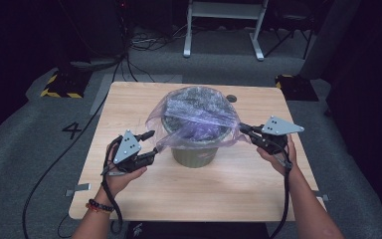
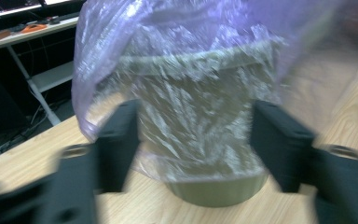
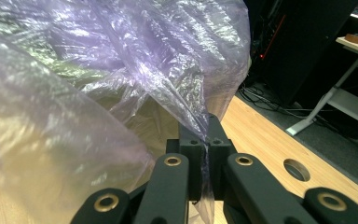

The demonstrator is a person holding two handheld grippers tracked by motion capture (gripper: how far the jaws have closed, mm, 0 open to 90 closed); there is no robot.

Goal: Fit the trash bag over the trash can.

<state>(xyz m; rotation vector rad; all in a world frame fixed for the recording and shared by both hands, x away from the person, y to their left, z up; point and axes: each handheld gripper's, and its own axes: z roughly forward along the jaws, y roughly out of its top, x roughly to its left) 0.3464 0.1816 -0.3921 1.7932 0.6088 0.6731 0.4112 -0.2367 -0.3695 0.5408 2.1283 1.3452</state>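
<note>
Two grippers work at a clear purple plastic bag draped over a green bin that stands in the middle of the wooden table. On the left, the left gripper sits just beside the bin with its jaws parted, the bag's hanging edge in the gap between them but not pinched. On the right, the right gripper has its jaws closed tight on a fold of the bag, pulling that side out and away from the bin's rim.
</note>
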